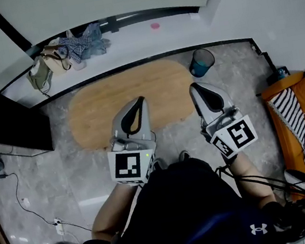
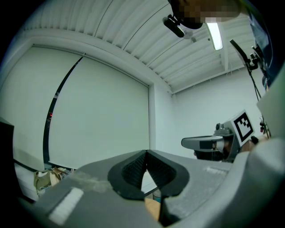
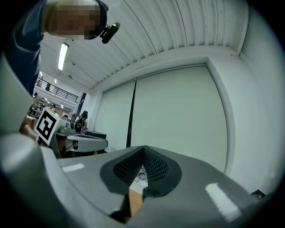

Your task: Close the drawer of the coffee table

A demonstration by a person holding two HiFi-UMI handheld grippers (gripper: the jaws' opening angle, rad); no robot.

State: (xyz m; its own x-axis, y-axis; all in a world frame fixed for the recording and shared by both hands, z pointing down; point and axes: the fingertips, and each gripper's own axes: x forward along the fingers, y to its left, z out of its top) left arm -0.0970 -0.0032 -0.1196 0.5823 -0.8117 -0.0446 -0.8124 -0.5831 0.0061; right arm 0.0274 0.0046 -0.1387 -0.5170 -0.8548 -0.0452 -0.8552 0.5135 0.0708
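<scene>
I have both grippers over the near edge of the oval wooden coffee table (image 1: 109,105), which stands on the grey stone floor. The left gripper (image 1: 139,101) has its jaws clenched together on nothing, and the right gripper (image 1: 194,87) is likewise clenched and empty. From above I cannot make out the table's drawer. A blue bin (image 1: 201,62) stands just beyond the table's right end.

brand: white Under Armour logo (image 1: 258,228) | on: person's dark garment (image 1: 186,212) | view: head view, lower right
</scene>
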